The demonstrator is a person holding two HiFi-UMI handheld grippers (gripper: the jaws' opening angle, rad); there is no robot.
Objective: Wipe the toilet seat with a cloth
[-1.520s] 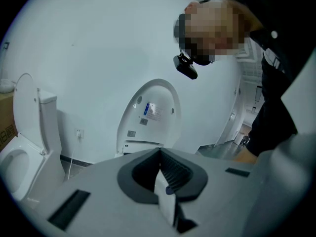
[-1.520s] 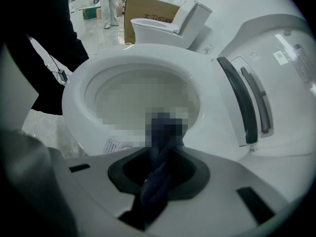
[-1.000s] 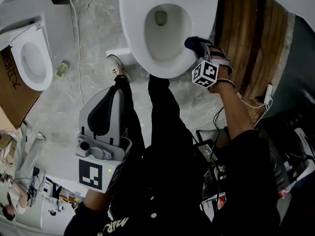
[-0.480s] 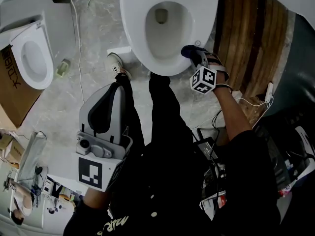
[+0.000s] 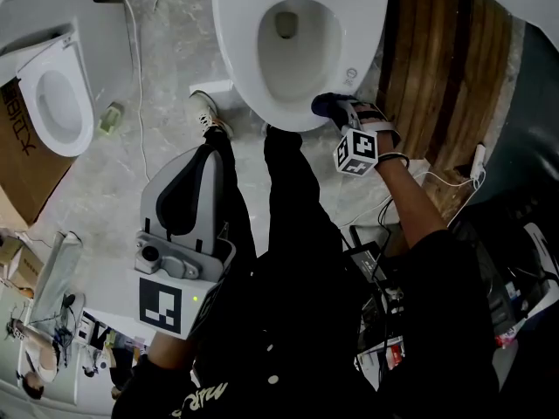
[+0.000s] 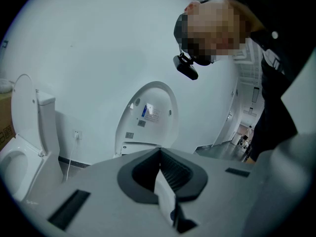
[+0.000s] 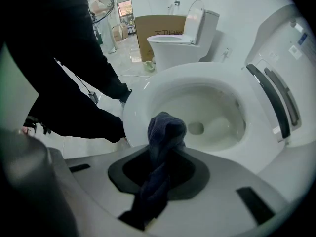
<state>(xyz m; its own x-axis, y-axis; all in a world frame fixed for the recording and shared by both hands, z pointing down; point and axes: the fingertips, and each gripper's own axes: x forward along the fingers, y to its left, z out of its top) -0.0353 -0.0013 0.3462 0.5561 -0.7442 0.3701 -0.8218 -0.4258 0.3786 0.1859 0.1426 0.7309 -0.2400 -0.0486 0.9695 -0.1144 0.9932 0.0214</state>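
The white toilet seat (image 5: 234, 51) rings the open bowl at the top of the head view. A dark blue cloth (image 5: 323, 104) presses on the seat's front right rim, and my right gripper (image 5: 335, 109) is shut on it. In the right gripper view the cloth (image 7: 166, 130) bunches up out of the jaws of that gripper (image 7: 164, 157) against the near rim of the seat (image 7: 140, 102). My left gripper (image 5: 194, 166) hangs low beside the person's leg, away from the toilet, shut with nothing in it. The left gripper view has that gripper (image 6: 160, 171) pointing at a raised lid.
A second toilet (image 5: 54, 103) and a cardboard box (image 5: 16, 160) stand at the left. A white cable (image 5: 136, 77) runs over the marble floor. Wooden boards (image 5: 437, 59) lie right of the toilet, with cables and devices (image 5: 374, 264) below them. The person's shoe (image 5: 208, 119) is by the toilet base.
My right gripper has slid the cloth along the seat's front right rim, toward the left and nearer the person. The left gripper has stayed put.
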